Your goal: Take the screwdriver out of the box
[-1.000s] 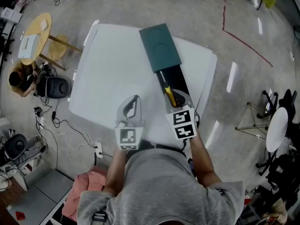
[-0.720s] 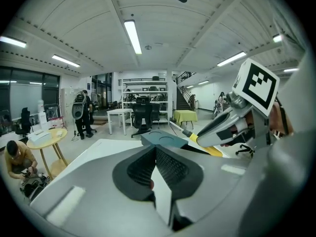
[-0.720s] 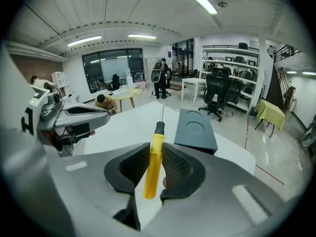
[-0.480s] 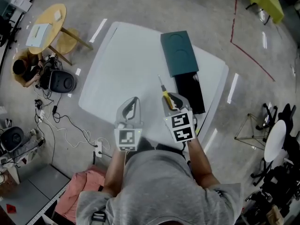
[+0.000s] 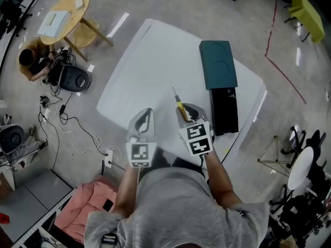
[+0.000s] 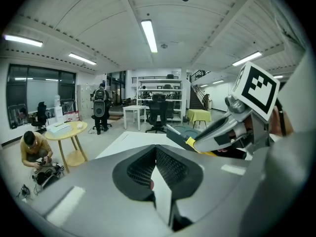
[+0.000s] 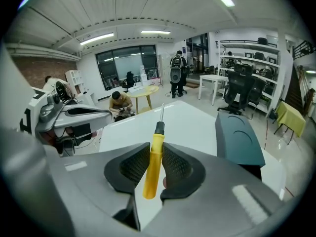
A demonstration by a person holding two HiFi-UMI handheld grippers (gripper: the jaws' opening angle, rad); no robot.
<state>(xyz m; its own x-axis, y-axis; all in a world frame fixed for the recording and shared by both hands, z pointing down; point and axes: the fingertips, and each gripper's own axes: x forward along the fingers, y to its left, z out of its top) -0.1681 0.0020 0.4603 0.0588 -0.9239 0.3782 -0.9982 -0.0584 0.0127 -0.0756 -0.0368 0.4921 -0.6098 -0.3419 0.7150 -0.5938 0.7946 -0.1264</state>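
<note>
The screwdriver [image 5: 180,106] is clamped by its yellow handle between the 2 pads of my right gripper [image 7: 155,147]. Its shaft points ahead, and it is already out of the box [image 5: 225,111], just left of it over the table [image 5: 145,71]. I judge this grip steadies it. My left gripper [image 6: 155,152], farther left of the box, is closed on nothing. Bare tabletop left of the box leaves room.
</note>
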